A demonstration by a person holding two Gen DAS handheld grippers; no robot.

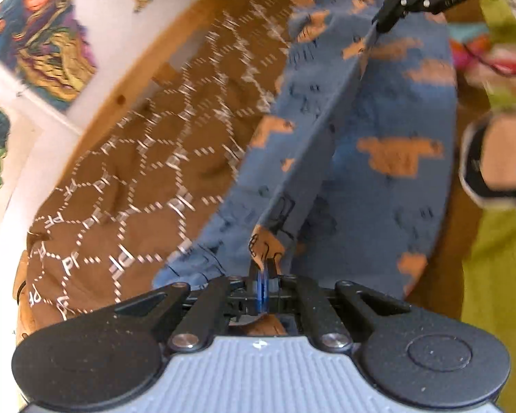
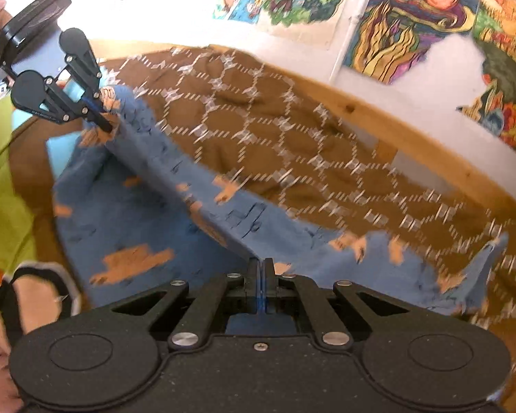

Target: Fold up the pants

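- Pants (image 1: 388, 130), blue cloth printed with orange patches and dark marks, are stretched between the two grippers above a brown bedspread (image 1: 127, 172); part of the cloth hangs slack and rests on the spread.
- Left gripper (image 1: 264, 268): jaws drawn together on a hem of the pants, with an orange-printed fold pinched between the fingertips. In the right wrist view the same tool (image 2: 103, 122) appears at upper left, its tip buried in the bunched edge of the cloth.
- Right gripper (image 2: 261, 265): jaws drawn narrow on a taut blue edge of the pants (image 2: 161, 206), which runs as a straight ridge from its fingertips towards the other tool. In the left wrist view it (image 1: 383, 22) enters from the top, clamped on the far end of that ridge.
- Bedspread: brown with a white dashed hexagon pattern, rumpled; motion blur softens the pattern in both views.
- Wooden bed rail (image 2: 412, 137) borders the spread on the wall side.
- Colourful posters (image 2: 416, 24) hang on the white wall behind the bed.
- A foot in a black-strapped sandal (image 2: 34, 296) stands on green and orange flooring beside the bed.
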